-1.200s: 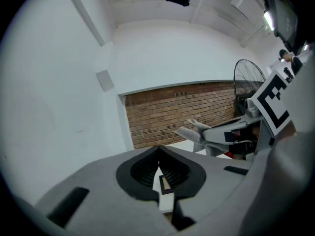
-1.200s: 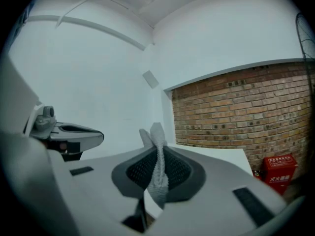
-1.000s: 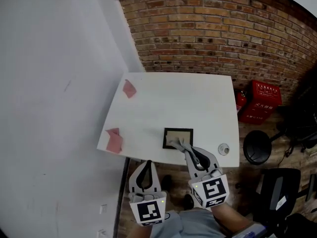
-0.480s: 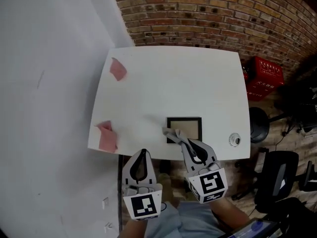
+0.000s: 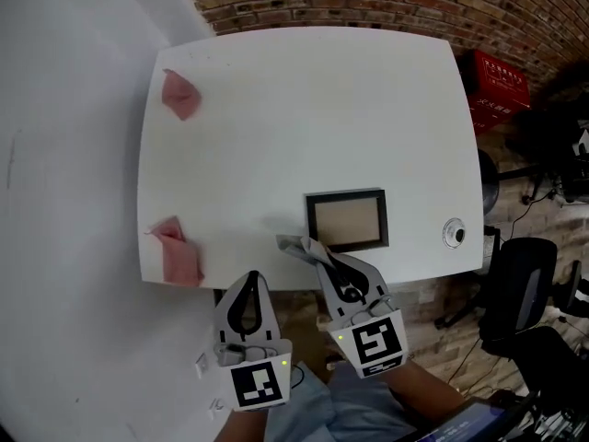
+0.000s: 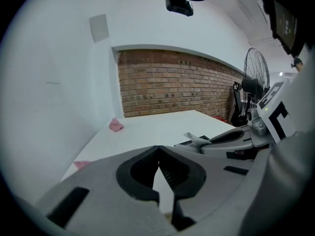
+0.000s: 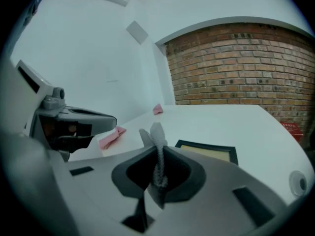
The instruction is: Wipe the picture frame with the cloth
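Note:
A black picture frame (image 5: 347,219) with a tan inner panel lies flat near the front edge of the white table (image 5: 304,109); it also shows in the right gripper view as the picture frame (image 7: 206,150). My right gripper (image 5: 317,254) is shut on a grey cloth (image 5: 296,246), which sticks out just left of the frame's front left corner and is not on the frame. In the right gripper view the grey cloth (image 7: 157,136) rises between the jaws. My left gripper (image 5: 251,284) hangs shut and empty below the table's front edge.
Two pink cloths lie on the table's left side, one at the back (image 5: 179,93) and one at the front corner (image 5: 177,251). A small round metal object (image 5: 453,234) sits at the front right corner. A red crate (image 5: 501,83) and black chairs (image 5: 515,284) stand to the right.
The head view has tilted down, so the table sits lower and larger. My right gripper with the grey cloth has come off the frame's near left part to its left.

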Demonstrator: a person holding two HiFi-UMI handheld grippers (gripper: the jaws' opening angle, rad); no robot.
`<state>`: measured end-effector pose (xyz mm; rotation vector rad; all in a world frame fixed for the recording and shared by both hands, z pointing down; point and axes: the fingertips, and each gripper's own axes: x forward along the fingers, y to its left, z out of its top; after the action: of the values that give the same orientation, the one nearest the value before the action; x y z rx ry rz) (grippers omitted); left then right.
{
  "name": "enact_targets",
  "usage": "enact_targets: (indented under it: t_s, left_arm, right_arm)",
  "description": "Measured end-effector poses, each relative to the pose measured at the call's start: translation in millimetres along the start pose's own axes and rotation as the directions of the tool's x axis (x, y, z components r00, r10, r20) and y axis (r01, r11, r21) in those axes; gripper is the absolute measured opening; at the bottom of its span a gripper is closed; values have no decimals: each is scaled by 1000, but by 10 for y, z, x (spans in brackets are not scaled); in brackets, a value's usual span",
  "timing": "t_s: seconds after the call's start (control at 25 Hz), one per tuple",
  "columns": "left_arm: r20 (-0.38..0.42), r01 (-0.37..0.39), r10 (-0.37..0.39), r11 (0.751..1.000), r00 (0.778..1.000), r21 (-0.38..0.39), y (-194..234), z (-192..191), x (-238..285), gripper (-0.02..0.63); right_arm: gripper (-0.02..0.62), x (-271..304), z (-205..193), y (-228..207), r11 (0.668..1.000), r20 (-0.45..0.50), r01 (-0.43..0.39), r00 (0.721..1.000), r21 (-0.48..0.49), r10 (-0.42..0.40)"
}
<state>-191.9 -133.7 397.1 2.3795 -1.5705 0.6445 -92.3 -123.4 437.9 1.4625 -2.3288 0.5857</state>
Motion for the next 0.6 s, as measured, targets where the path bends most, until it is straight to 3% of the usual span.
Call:
enact_targets:
  t_s: [0.24, 0.6]
  left_arm:
    - [-77, 38, -38, 999, 996, -2, 57, -301, 151, 9]
    - [-104, 58, -58, 998, 993, -7, 68, -486, 239, 9]
  right_arm:
    - [32, 173, -238, 2, 1000, -58, 23, 998, 9, -22]
    - [32, 259, -443, -29, 999, -93, 46, 995, 6, -46]
